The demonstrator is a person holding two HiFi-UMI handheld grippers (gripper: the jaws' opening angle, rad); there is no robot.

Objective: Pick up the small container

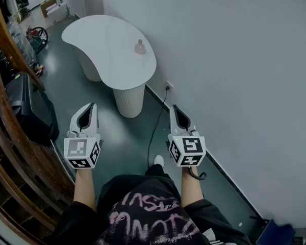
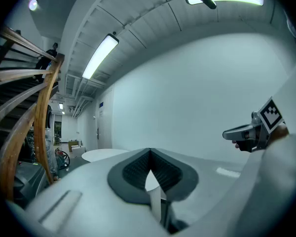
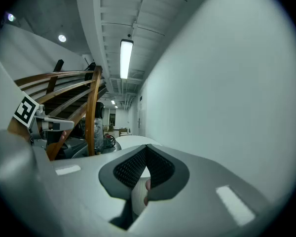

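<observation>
Beside a long wall point(image 1: 234, 60), well short of the tabletop point(image 1: 104, 34), nothing is picked up yet.
The left hand-held gripper point(image 1: 91, 106) and right hand-held gripper point(image 1: 174, 107) are level in front of the person, each with its jaws tip to tip and holding nothing. The container point(image 1: 139, 47) stands upright near the tabletop's wall-side edge, well apart from both. Likely risks: with the jaws together, a hand-held gripper would nudge the container over or off that edge, and a cable point(image 1: 154, 124) lies across the floor on the way there. Only the head view shows the container. The gripper views catch just a sliver of tabletop, plus ceiling lamps point(image 2: 99, 56) that the head view misses.
</observation>
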